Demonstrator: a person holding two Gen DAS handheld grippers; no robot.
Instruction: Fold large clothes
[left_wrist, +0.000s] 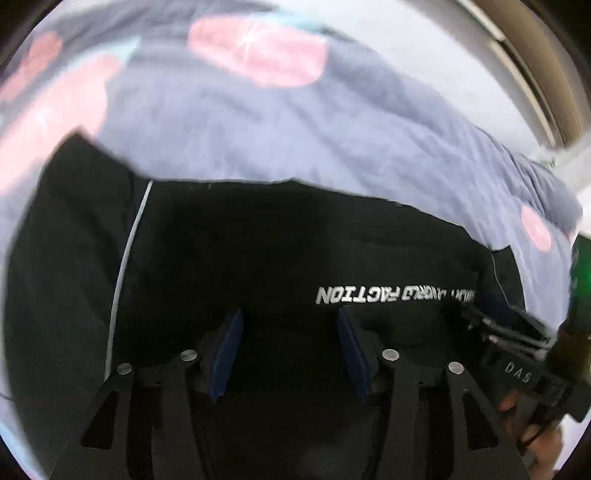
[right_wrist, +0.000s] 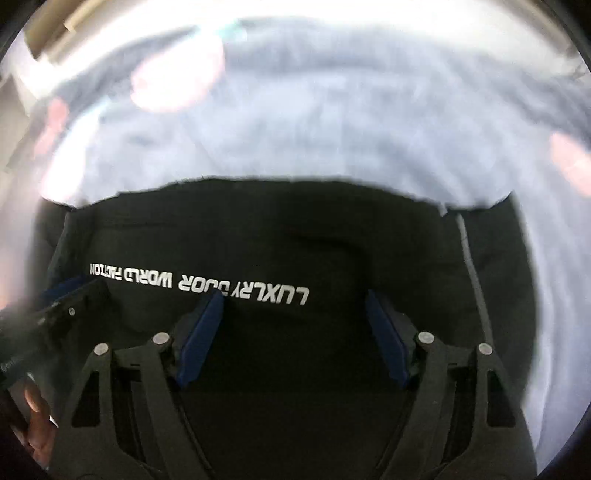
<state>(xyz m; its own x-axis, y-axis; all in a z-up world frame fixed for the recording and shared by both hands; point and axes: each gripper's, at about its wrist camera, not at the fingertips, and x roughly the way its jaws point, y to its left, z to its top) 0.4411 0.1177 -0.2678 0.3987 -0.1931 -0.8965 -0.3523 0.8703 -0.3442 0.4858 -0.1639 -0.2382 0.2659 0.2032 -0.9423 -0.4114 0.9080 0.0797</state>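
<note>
I have both grippers hovering side by side over a black garment (left_wrist: 258, 251) that lies spread flat on a bed, on a grey-blue quilt (left_wrist: 295, 140) with pink patches. The left gripper (left_wrist: 290, 350) has its jaws spread apart with nothing between them, and the right gripper (right_wrist: 291, 332) is spread the same way, empty. In the left view the right gripper shows at the right edge, close by.

White lettering (right_wrist: 199, 284) runs across the cloth just ahead of my fingers, and a thin white stripe (left_wrist: 125, 266) follows the seam on each side.

I judge the garment soft, light and limp: it will sag and drag on the quilt if lifted from one point. I would pinch it at two matched spots along the near edge or at the striped side seams, taking one layer cleanly, and lift evenly.
</note>
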